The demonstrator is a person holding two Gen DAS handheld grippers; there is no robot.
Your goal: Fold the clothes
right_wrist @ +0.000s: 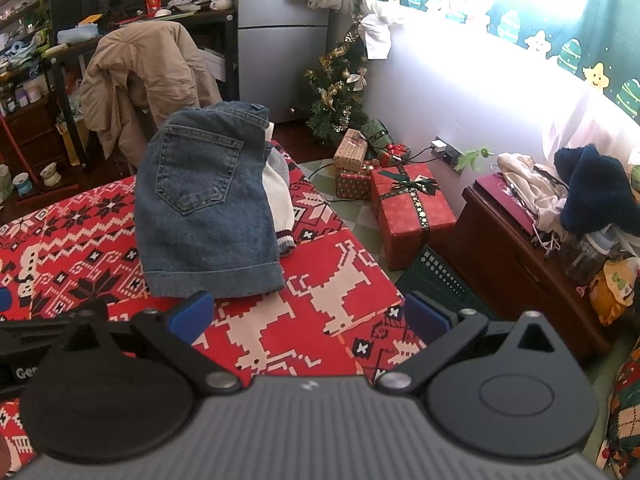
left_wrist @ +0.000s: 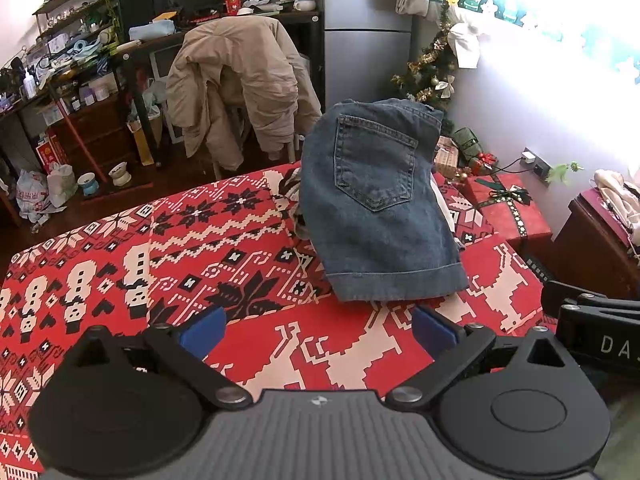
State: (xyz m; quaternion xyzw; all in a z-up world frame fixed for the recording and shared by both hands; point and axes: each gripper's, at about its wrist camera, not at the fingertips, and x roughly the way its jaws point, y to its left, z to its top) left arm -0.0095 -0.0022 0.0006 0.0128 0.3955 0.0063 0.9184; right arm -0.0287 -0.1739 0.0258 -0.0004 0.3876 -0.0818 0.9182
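Folded blue denim shorts (left_wrist: 376, 204) (right_wrist: 204, 204) lie back pocket up on top of a pile of other clothes, on a table with a red, white and black patterned cloth (left_wrist: 224, 240) (right_wrist: 320, 320). A white knit garment (right_wrist: 280, 200) sticks out from under the shorts on their right. My left gripper (left_wrist: 320, 330) hangs open just short of the shorts' hem, nothing between its blue pads. My right gripper (right_wrist: 306, 314) is open too, near the hem's right corner, above the table's right edge. The right gripper's body (left_wrist: 600, 332) shows at the right in the left wrist view.
A chair draped with a beige jacket (left_wrist: 240, 88) stands behind the table. To the right on the floor are wrapped gift boxes (right_wrist: 412, 208) and a small Christmas tree (right_wrist: 340, 92). A wooden cabinet (right_wrist: 528, 264) piled with clothes stands at the right.
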